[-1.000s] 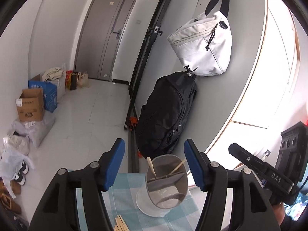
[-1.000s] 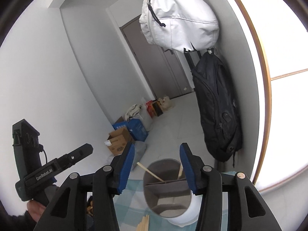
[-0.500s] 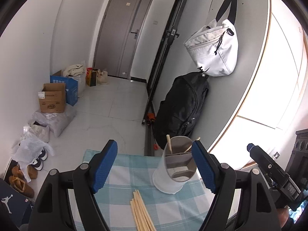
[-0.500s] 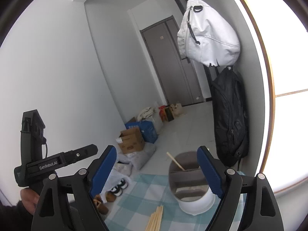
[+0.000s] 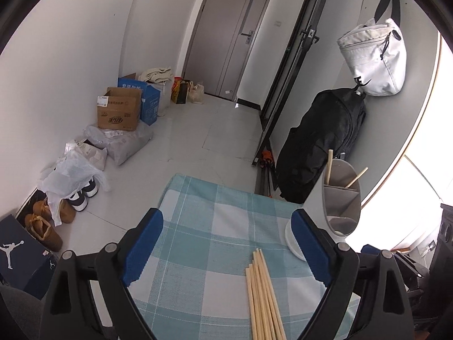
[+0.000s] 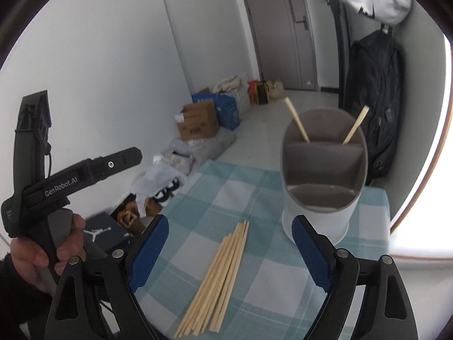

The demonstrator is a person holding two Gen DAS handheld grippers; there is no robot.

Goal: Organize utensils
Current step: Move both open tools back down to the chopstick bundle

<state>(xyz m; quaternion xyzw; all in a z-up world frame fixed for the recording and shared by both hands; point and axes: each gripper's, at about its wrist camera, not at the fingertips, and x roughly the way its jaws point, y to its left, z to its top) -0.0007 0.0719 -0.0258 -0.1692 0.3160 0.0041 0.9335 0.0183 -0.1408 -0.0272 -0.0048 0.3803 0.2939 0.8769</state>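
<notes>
Both grippers have drawn back and tipped downward from the utensil holder (image 6: pixel 322 175) over the last second: a second ago each camera looked almost straight into the holder's mouth, and now both take in the checked tablecloth (image 5: pixel 215 226) in front of it. Two chopsticks stand in the holder's far compartment; the bundle of loose chopsticks (image 6: pixel 218 280) lies on the cloth just on the near side of the holder. This reads as a drop-off finished and the hands returning for the next sticks, with most of the pile yet to be moved.

The left gripper (image 5: pixel 228 248) hovers above the cloth with its blue pads spread wide and nothing between them; the holder sits past its right finger and the bundle's far tips lie between the fingers.

The right gripper (image 6: pixel 229 250) is likewise spread wide and empty, angled down so the bundle lies directly between its fingers, with the holder just beyond the right one. To its left, the person's hand (image 6: pixel 42 255) grips the other tool's handle.
</notes>
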